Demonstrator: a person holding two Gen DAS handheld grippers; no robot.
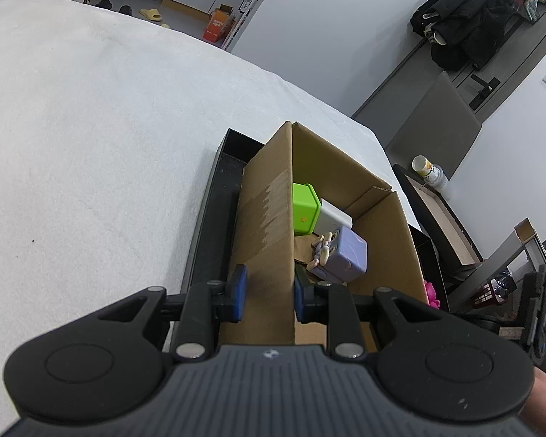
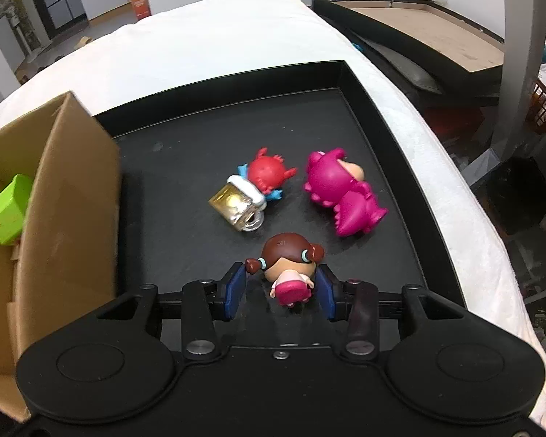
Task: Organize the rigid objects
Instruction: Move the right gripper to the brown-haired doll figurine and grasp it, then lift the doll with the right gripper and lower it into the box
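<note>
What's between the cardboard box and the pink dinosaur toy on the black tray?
In the right wrist view, the red crab-like toy with its gold block lies between the cardboard box and the pink dinosaur toy; otherwise bare black tray.

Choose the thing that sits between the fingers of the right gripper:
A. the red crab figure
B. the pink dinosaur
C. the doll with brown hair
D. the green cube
C: the right gripper has its blue pads on either side of the doll, while the dinosaur lies apart on the tray.
</note>
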